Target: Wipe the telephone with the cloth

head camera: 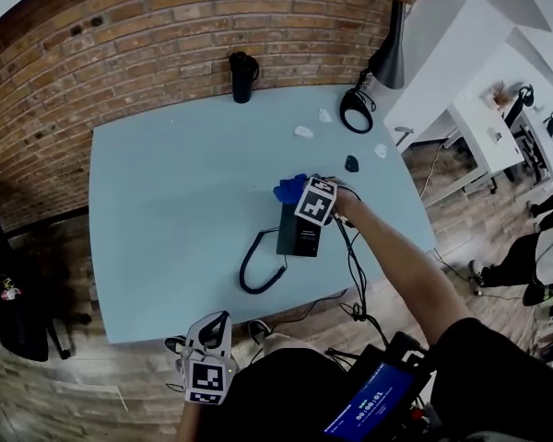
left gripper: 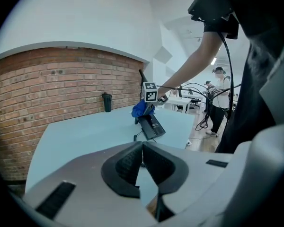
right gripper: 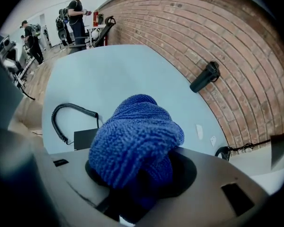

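Note:
A black telephone (head camera: 300, 233) lies on the light blue table (head camera: 166, 201), and its coiled cord (head camera: 256, 270) loops toward the front edge. My right gripper (head camera: 299, 192) is shut on a bunched blue cloth (head camera: 286, 190) at the phone's far end. In the right gripper view the cloth (right gripper: 137, 141) fills and hides the jaws of that gripper (right gripper: 142, 174), with the telephone (right gripper: 85, 137) and cord (right gripper: 66, 115) beyond. My left gripper (head camera: 217, 322) hangs off the table's front edge, near the person's body. Its jaws (left gripper: 142, 148) stand shut and hold nothing, and they look toward the telephone (left gripper: 151, 126).
A black bottle (head camera: 243, 76) stands by the brick wall at the back. A black desk lamp (head camera: 387, 53) and a ring of black cable (head camera: 356, 113) sit at the back right corner. Small white bits (head camera: 303, 132) and a dark object (head camera: 351, 164) lie behind the phone. People stand at desks to the right.

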A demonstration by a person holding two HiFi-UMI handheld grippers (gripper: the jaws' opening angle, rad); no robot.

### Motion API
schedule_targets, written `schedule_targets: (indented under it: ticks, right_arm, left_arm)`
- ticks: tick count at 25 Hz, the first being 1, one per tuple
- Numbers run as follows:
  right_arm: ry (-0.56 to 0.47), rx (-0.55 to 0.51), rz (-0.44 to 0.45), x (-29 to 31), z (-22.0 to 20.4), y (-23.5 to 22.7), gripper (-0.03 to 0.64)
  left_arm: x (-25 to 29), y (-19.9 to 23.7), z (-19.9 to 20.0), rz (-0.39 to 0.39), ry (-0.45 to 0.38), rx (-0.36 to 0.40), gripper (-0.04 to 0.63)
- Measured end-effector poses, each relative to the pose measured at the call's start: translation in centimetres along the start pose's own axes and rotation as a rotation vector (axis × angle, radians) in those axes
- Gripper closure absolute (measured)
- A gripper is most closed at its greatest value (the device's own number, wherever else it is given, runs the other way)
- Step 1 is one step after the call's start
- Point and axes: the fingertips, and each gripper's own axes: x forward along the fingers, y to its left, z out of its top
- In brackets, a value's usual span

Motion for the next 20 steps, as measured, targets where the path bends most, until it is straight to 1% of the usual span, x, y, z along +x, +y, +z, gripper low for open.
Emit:
schedule_targets:
  ticks: [4,8,10,13,17,20]
  right_arm:
    - [0.08,-0.01,0.02,0.4,0.3,0.1,0.414]
    - [0.121,-0.012,0.014,0.3,-0.3,-0.1,0.416]
    - [0.126,-0.013,0.004,0.5,-0.2,-0.2,0.416]
    - [0.104,-0.021,0.012,1.3,1.3,0.6,0.416]
    - [0.113,-0.025,0.011,0.8,0.4,0.6,0.416]
    - [0.114,-0.019,0.009,0.8,0.2,0.4,0.416]
  left_arm:
    - [0.7,0.1,-0.3,-0.008,0.011,-0.006,0.572]
    - [1.6,-0.6,-0.1,-0.04,0.011,0.005,0.572]
    - [1.7,-0.4,-0.1,-0.052,0.014,0.015,0.573]
    - [1.2,0.5,-0.5,-0.041,0.03,0.023,0.572]
    - [2.1,-0.9,-0.2,-0.054,0.016,0.015,0.572]
    - [2.5,-0.7,-0.1,-0.053,0.014,0.019,0.572]
